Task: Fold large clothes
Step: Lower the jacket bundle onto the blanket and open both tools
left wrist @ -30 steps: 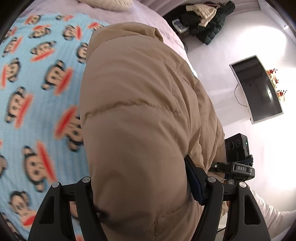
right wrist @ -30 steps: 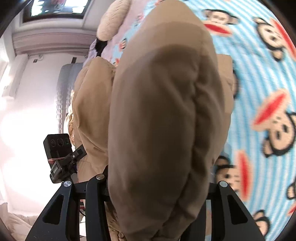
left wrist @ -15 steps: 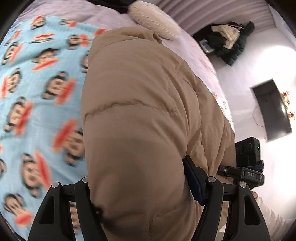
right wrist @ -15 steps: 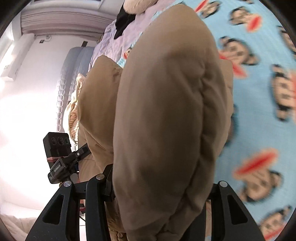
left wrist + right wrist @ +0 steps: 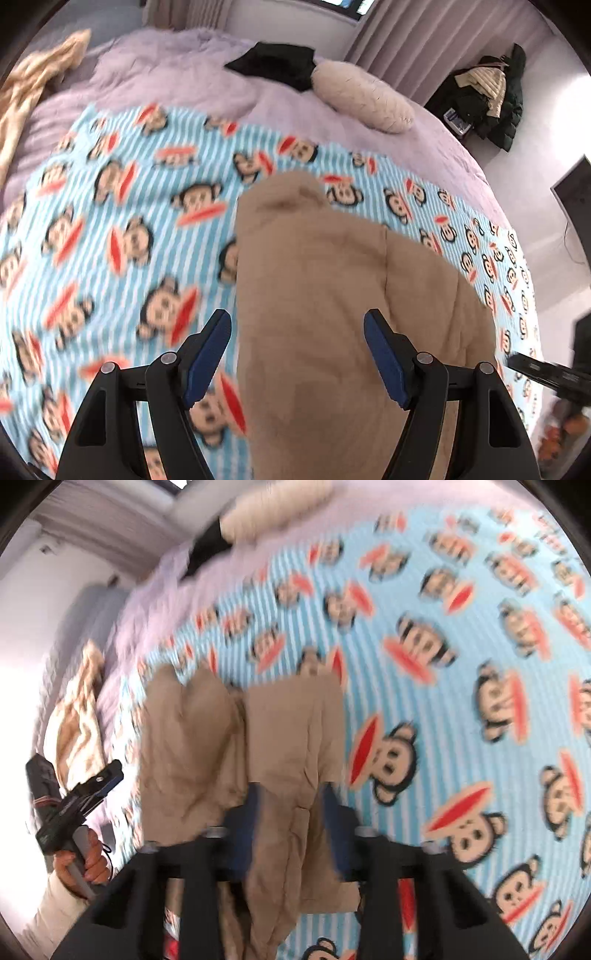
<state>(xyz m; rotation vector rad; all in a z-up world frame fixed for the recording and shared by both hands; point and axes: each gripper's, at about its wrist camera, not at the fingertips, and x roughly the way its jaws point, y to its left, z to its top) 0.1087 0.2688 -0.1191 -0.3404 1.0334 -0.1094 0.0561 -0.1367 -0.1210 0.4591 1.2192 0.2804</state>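
Striped monkey-print blanket over lilac bedding.

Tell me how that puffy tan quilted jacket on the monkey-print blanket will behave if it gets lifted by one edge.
The puffy tan quilted jacket will probably flop and drape: it already sags in soft folds. Its padded bulk suggests it is light for its size. The smooth shell may slip from the right gripper, whose jaws have just been closing around a fold.

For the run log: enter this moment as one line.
tan jacket lying on monkey-print blanket | left tool open over jacket | right tool jaws just closing, jacket fabric pinched between
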